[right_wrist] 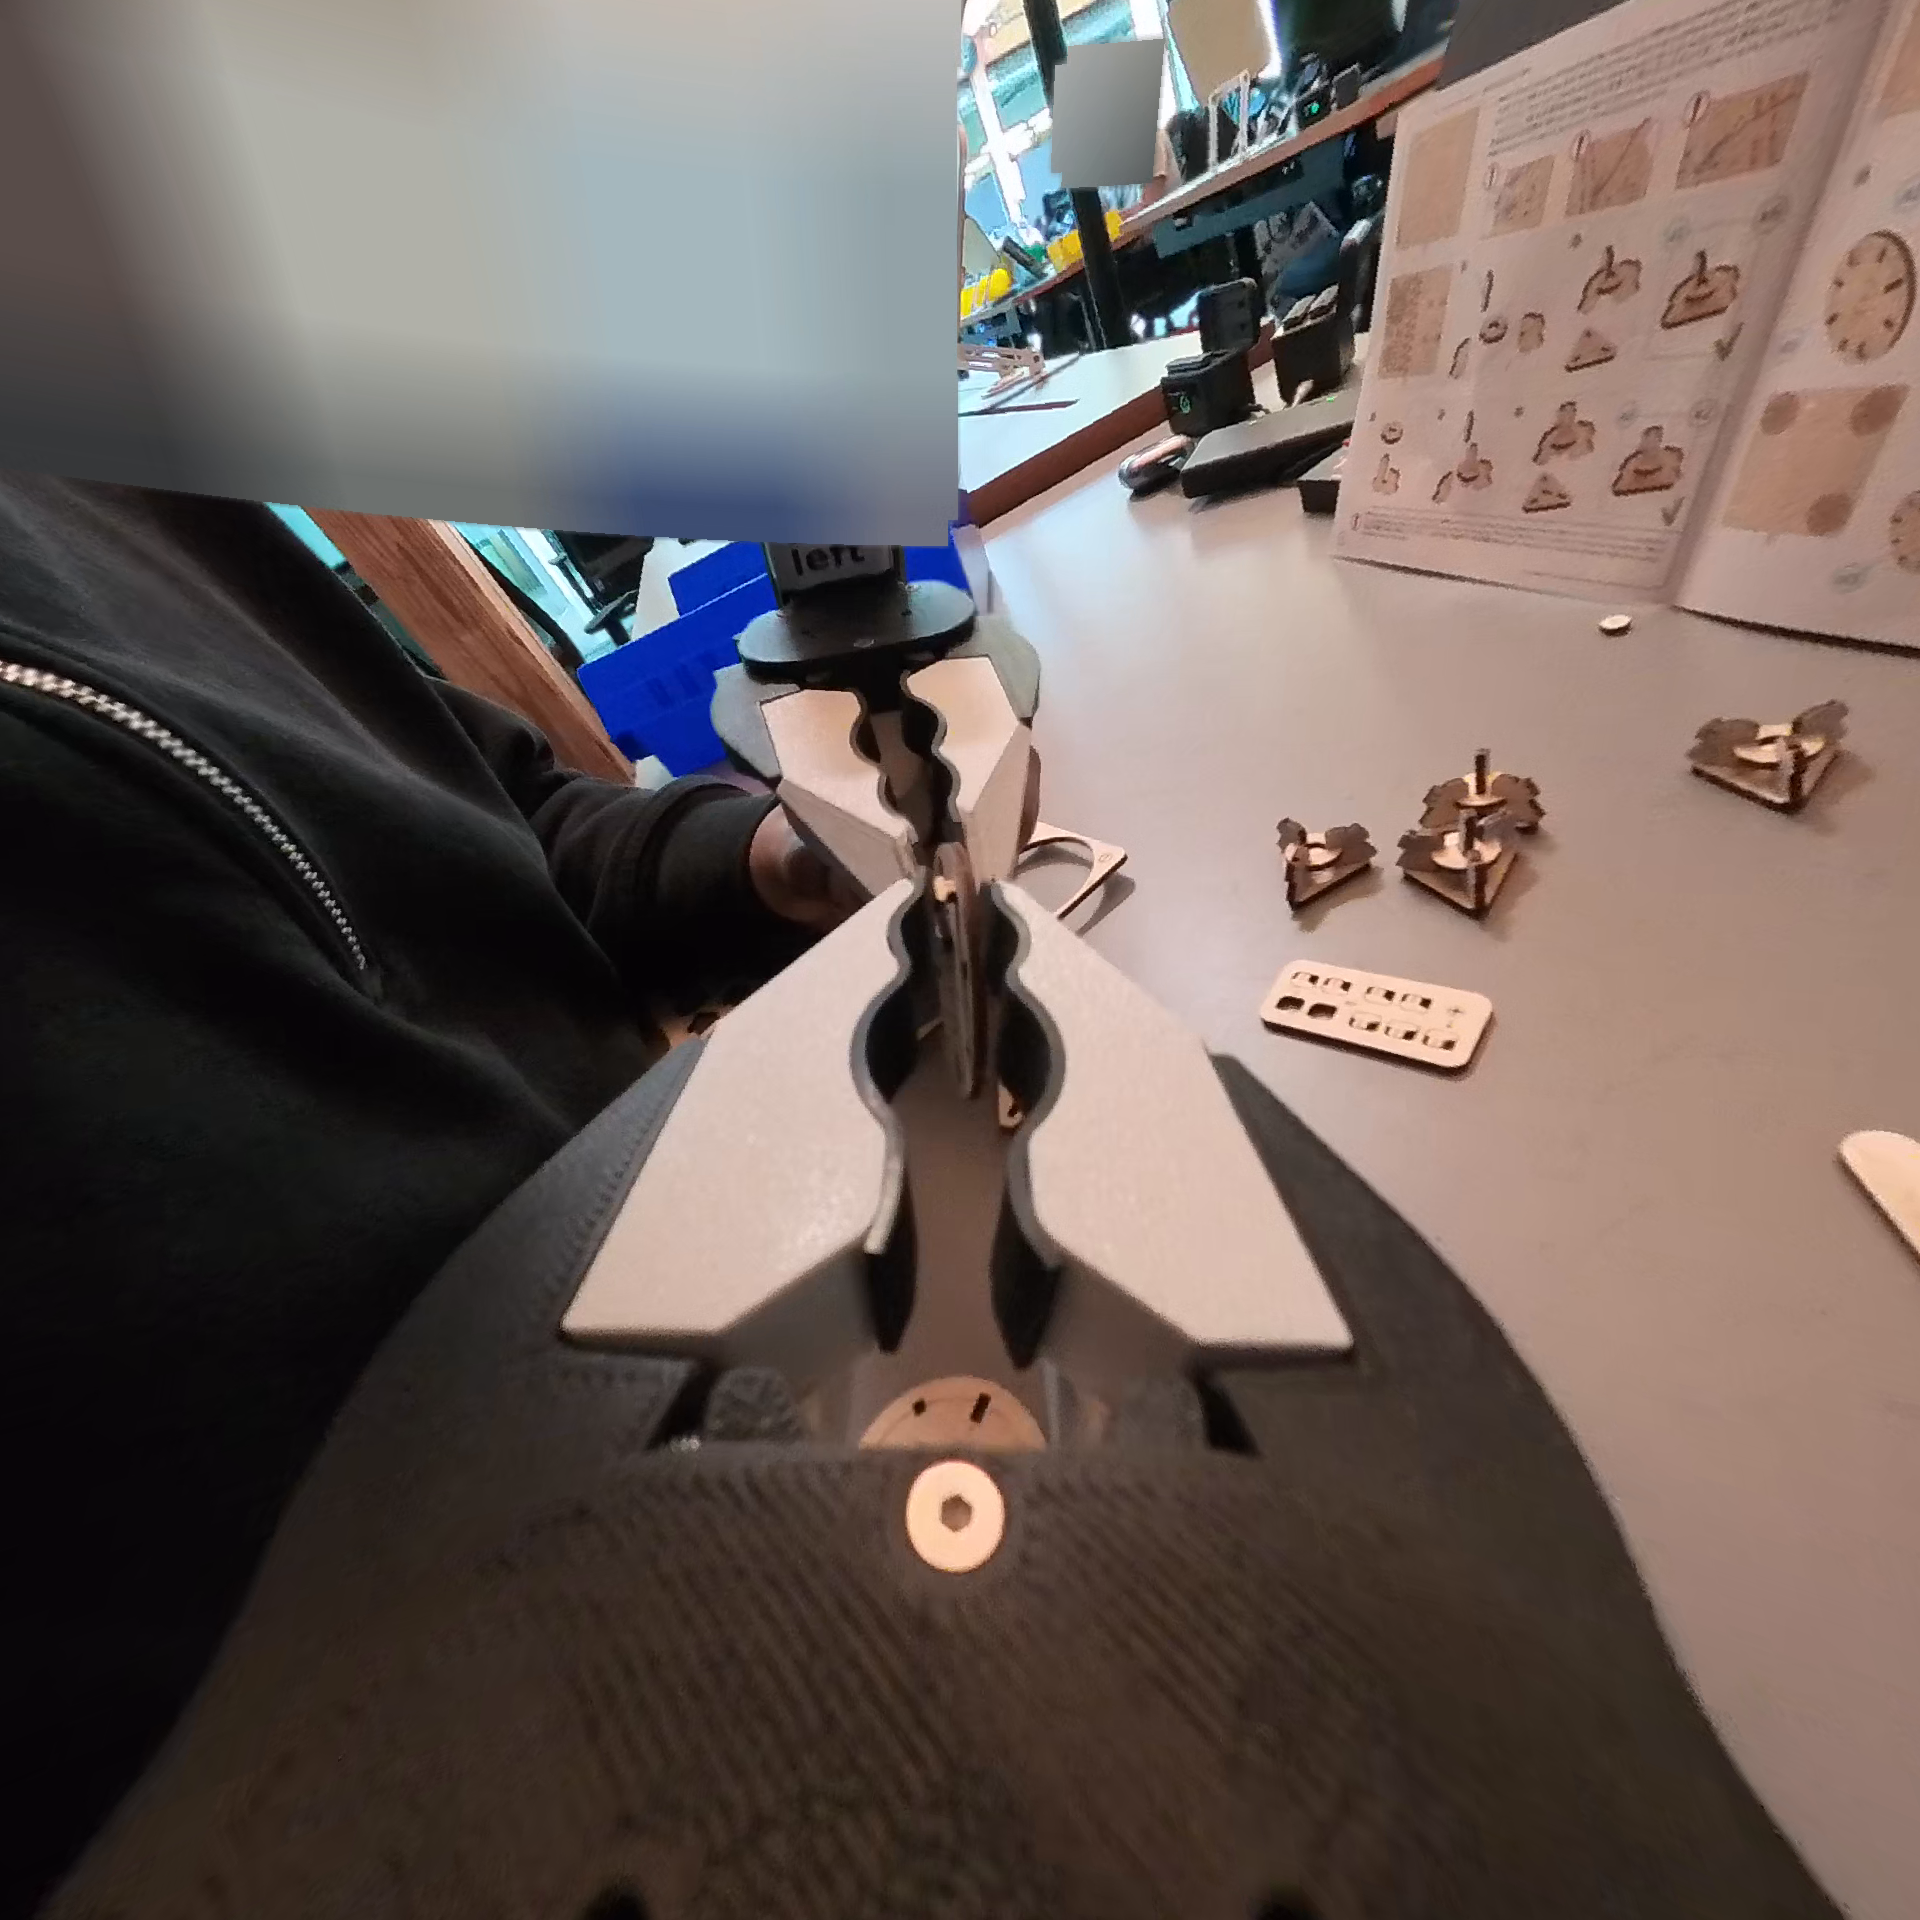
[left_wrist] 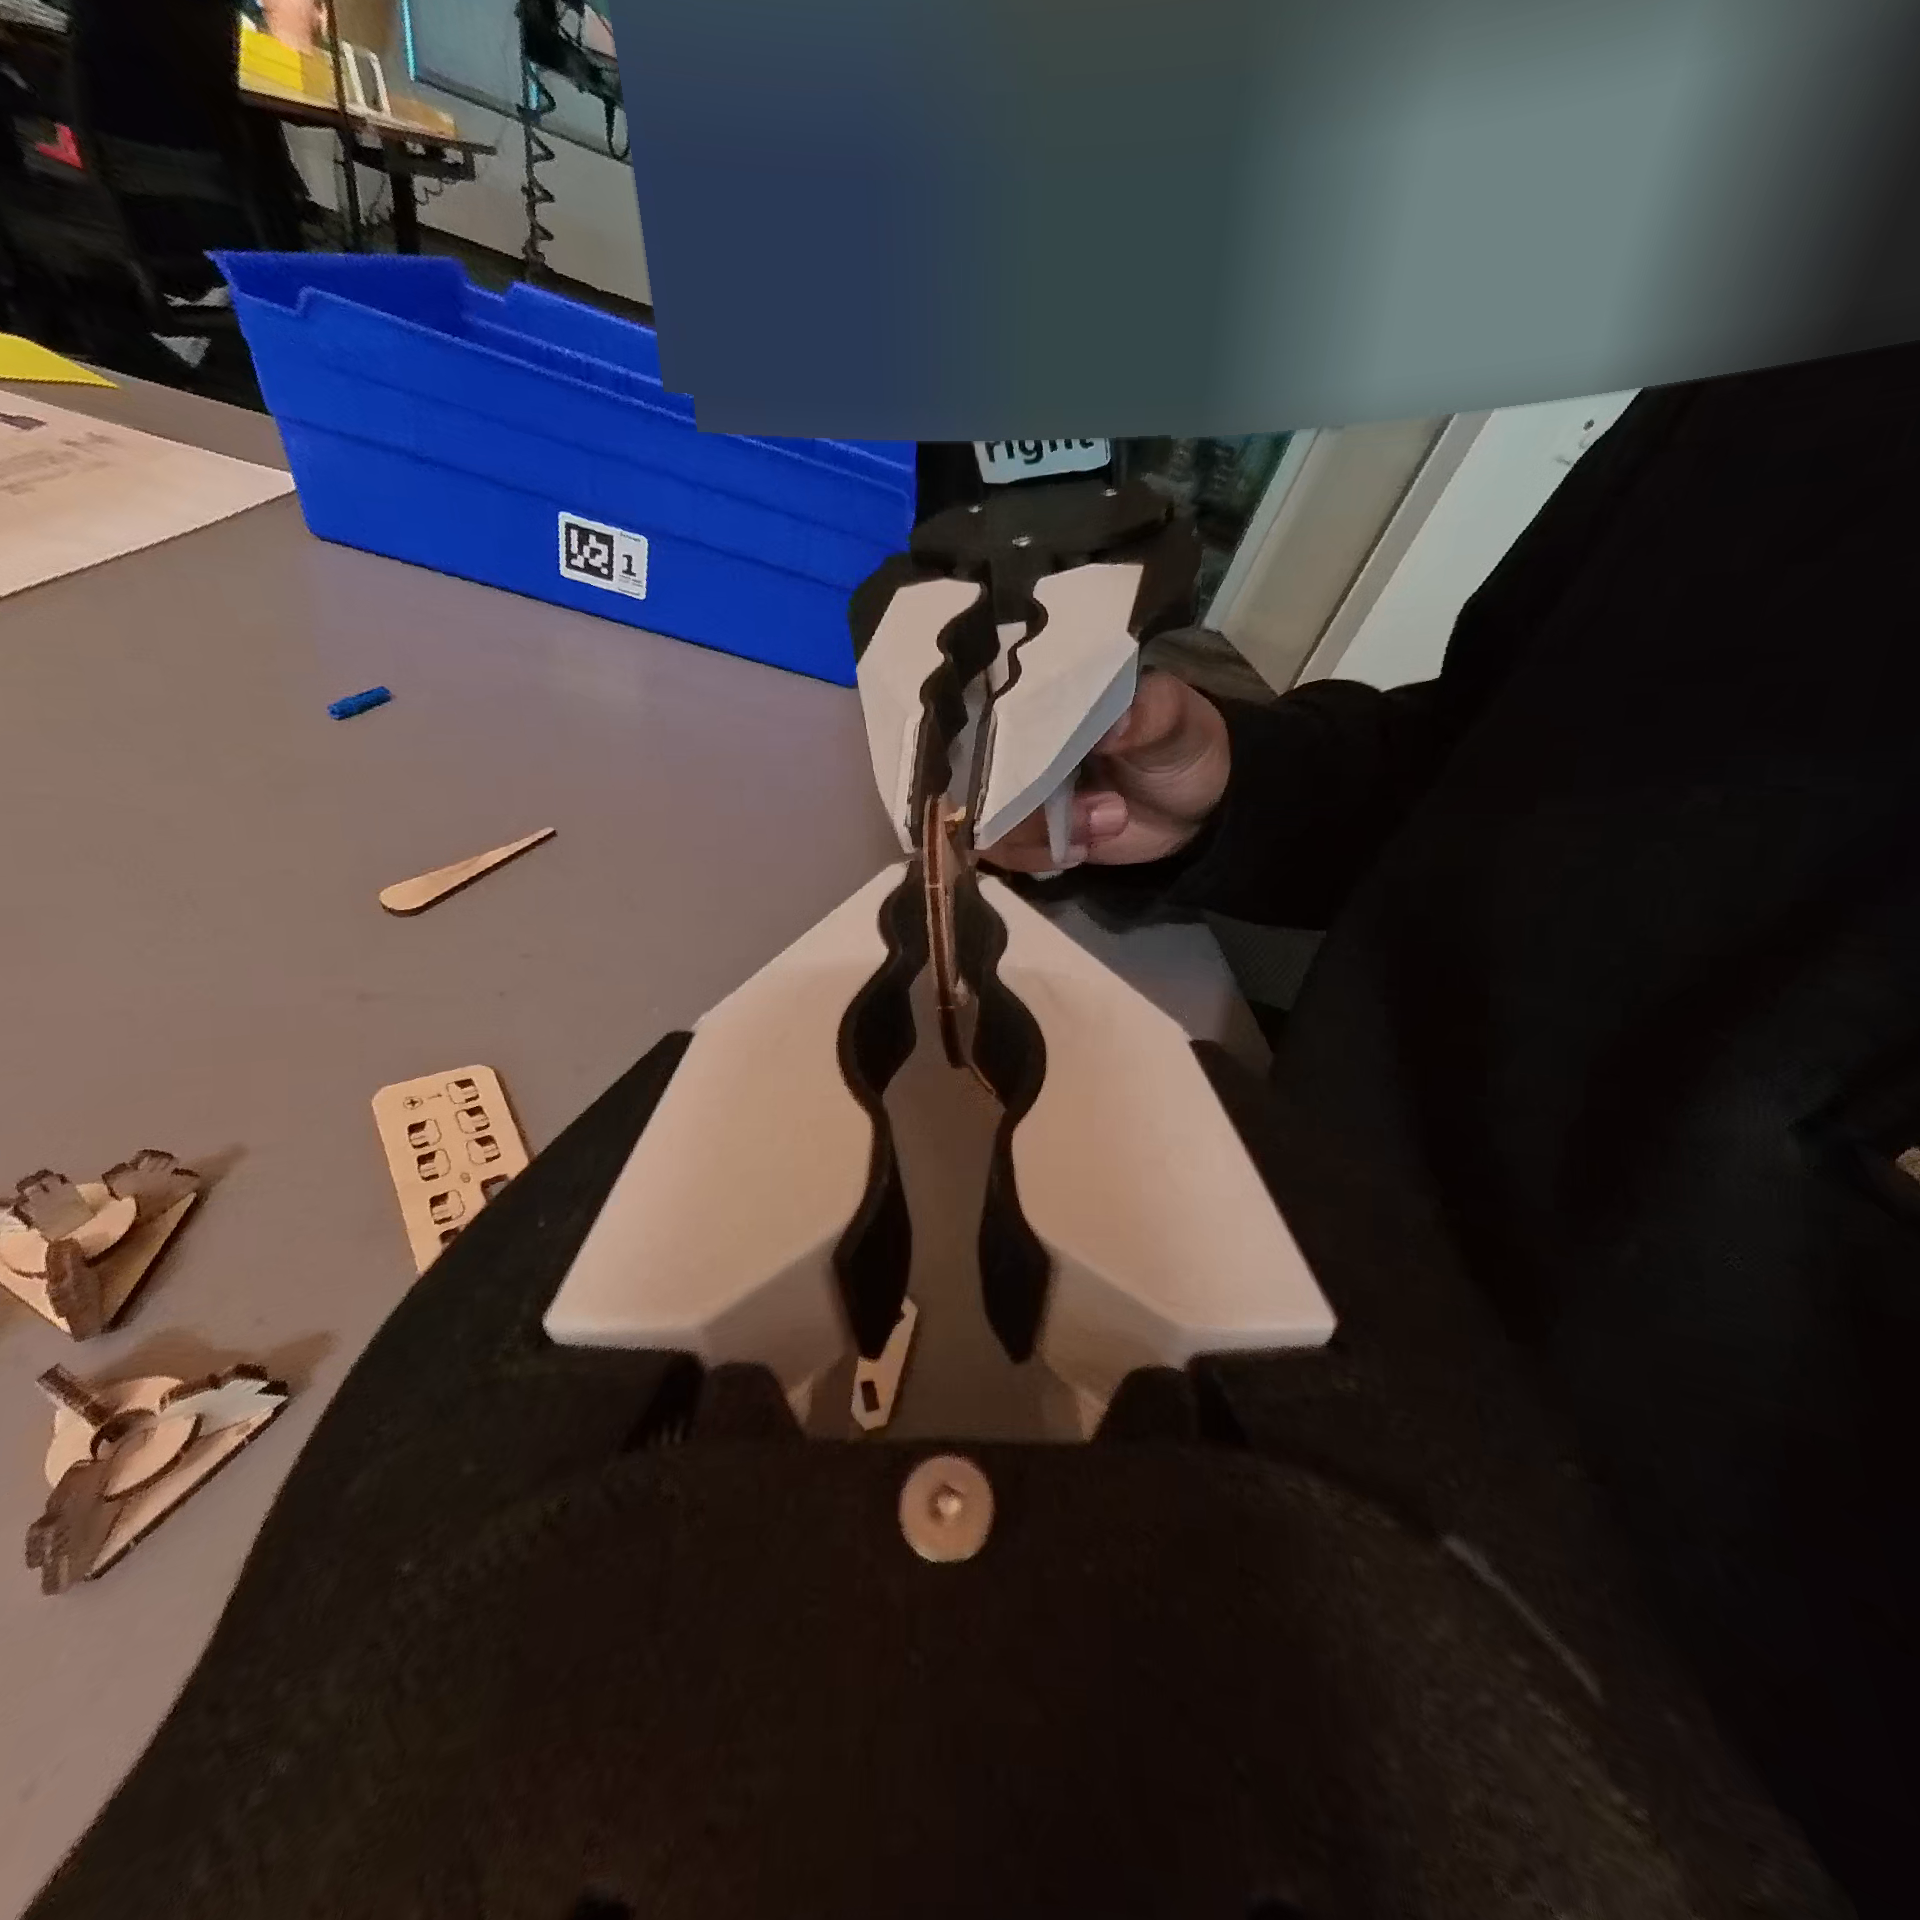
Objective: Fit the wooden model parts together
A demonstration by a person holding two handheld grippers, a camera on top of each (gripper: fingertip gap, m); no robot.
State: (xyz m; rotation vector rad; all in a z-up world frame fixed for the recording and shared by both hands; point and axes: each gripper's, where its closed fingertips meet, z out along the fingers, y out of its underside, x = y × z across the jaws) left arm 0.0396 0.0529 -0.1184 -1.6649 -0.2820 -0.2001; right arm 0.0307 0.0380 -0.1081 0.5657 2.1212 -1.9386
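Facing along its own fingers, the left wrist view showed a blue bin (left_wrist: 582, 488) standing on the grey table (left_wrist: 623, 790) at the far left; its inside could not be seen. A blue peg (left_wrist: 358, 702), a wooden stick (left_wrist: 462, 871), a punched wooden card (left_wrist: 449, 1169) and two small wooden assemblies (left_wrist: 94, 1242) (left_wrist: 135, 1455) lay on the table, well apart from the grippers. The left gripper (left_wrist: 943, 883) was nearly closed, its tips pinching the near edge of a thin wooden disc (left_wrist: 948, 935) held edge-on above the table. The right gripper (left_wrist: 951, 800) met it tip to tip from the far side, clamped on the disc's other edge, with a hand (left_wrist: 1153, 774) behind it. In the right wrist view, part of the blue bin (right_wrist: 665, 675) showed beyond a dark sleeve, contents hidden. The right gripper (right_wrist: 951, 904) stood almost shut on the wooden disc (right_wrist: 961, 987), which sat upright between its fingers, and the left gripper (right_wrist: 940, 847) gripped the far edge. An open instruction booklet (right_wrist: 1558, 343), a punched card (right_wrist: 1377, 1029) and several wooden assemblies (right_wrist: 1455, 842) lay off to the right.
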